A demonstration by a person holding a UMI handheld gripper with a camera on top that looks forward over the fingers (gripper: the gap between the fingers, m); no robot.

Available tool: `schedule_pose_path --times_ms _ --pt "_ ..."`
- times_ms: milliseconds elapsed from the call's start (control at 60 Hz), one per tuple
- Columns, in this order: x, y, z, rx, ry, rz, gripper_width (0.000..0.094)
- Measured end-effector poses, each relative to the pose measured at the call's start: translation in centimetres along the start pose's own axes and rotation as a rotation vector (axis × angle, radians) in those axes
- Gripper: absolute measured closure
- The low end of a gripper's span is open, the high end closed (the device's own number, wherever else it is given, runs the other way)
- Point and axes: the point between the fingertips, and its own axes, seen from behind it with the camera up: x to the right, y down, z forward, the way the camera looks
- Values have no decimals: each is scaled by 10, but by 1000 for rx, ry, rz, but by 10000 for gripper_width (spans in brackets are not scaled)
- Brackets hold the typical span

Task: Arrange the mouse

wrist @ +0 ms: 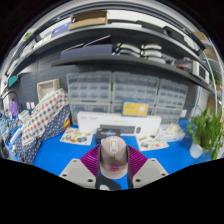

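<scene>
Blue worktop [55, 152] carries everything in view. Mouse [114, 155], grey-pink, sits between the two fingers of the gripper [114, 172], near the front edge of the worktop. It appears to rest on a striped purple mat [95, 158] that spreads out to either side of it.

Finger state: both pads look close against the mouse's flanks, so I judge the fingers clenched on it. Whether the mouse is lifted or only pinched in place on the mat, I cannot tell.

Surroundings: a white keyboard-like unit [119, 124] lies beyond the mouse toward the back edge. A potted plant [206, 130] stands at the right edge, a patterned cloth bundle [40, 122] at the left edge. Shelving with grey bins [125, 92] fills the wall behind.

Step in hand, by judgement: placing or squaring the mouse on the mat.

Notes for doing it well:
- Keep the grip on the flanks, low and even, so the body does not twist.
- Align the long axis with the mat stripes.
- Set it flat before easing the fingers apart.
- Withdraw straight back, avoiding dragging the mat.
</scene>
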Motion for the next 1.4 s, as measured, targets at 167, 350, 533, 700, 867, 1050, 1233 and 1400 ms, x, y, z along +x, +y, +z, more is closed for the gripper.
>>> schedule_pose_path --times_ms 167,350,533,700,867,1050,1233,1400 --pt "-42 97 28 -149 -18 43 569" --pt "-56 197 41 -292 -11 19 570" --pt "-60 226 41 -289 -19 1 569" --pt "-59 225 44 -294 -27 24 503" --pt "-51 211 34 -307 0 78 211" --pt "-36 149 2 -221 -18 103 87" --pt "14 86 -46 -141 6 98 86" --pt "63 57 -90 -94 21 68 85"
